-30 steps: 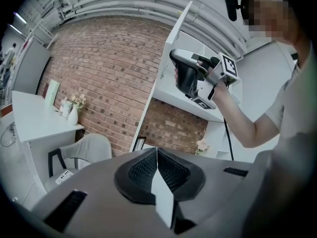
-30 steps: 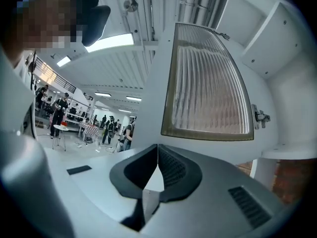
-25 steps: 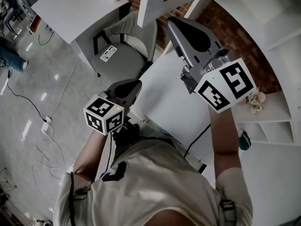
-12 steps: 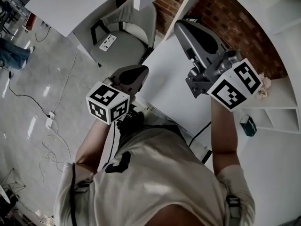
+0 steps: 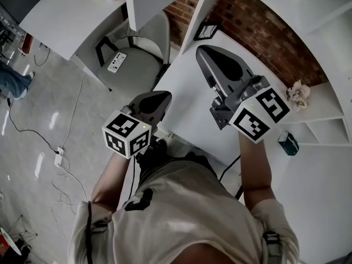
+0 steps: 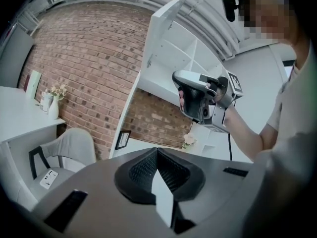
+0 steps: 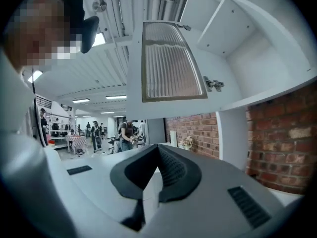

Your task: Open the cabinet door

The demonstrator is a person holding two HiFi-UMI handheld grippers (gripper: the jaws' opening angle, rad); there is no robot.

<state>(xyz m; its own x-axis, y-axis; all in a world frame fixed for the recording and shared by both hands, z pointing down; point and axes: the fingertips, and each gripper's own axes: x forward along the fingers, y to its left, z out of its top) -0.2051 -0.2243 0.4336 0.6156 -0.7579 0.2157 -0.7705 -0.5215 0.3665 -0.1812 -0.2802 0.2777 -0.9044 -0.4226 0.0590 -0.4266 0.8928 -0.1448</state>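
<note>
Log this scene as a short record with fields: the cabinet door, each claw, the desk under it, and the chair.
cabinet door: swung open on its hinges, ribbed glass panel
cabinet: white, wall-mounted, inside showing
left claw: shut, nothing between the jaws
right claw: shut, nothing held, below the door and apart from it
desk: white, under the cabinet, against the brick wall
on desk: picture frame by the wall
chair: grey, beside the desk
</note>
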